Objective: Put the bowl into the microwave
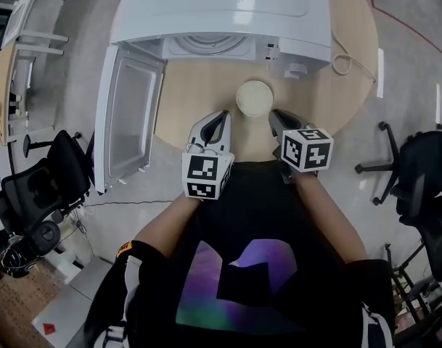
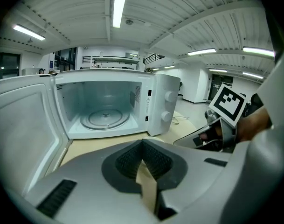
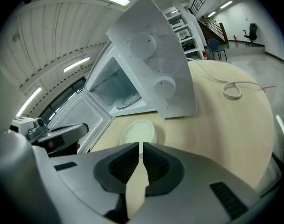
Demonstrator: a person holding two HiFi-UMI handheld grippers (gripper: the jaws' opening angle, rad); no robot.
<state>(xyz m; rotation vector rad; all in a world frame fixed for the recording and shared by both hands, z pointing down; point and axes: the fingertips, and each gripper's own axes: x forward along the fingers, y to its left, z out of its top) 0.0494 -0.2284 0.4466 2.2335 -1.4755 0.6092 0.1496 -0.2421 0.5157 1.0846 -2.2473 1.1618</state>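
Although both tools point at the table ahead of the person, neither grips anything. The left gripper (image 2: 142,143) has its jaws pressed together at the tips, with tabletop showing through the gap behind them. The right gripper (image 3: 141,146) has its jaws drawn in to a thin slit with nothing in it. From the head view the left gripper (image 1: 222,118) and the right gripper (image 1: 274,116) sit side by side over the near edge of the round wooden table (image 1: 199,85). Each carries its marker cube, and the person's forearms run back from them. The bowl (image 1: 255,98), pale and round, stands upright on the table between the two sets of jaw tips and just beyond them, touching neither. In the right gripper view the bowl (image 3: 138,131) lies straight ahead of the jaws, near them. Beyond the bowl stands the white microwave (image 1: 228,20), its door (image 1: 126,118) swung fully open to the person's left. The bowl is outside the microwave, just in front of it, near where the opening meets the control panel. The left gripper view looks into the open cavity, where the glass turntable (image 2: 104,118) lies flat on the floor of the oven. A looped white cable (image 3: 232,90) lies on the table to the right of the microwave. A black office chair (image 1: 46,187) stands on the floor to the left of the table
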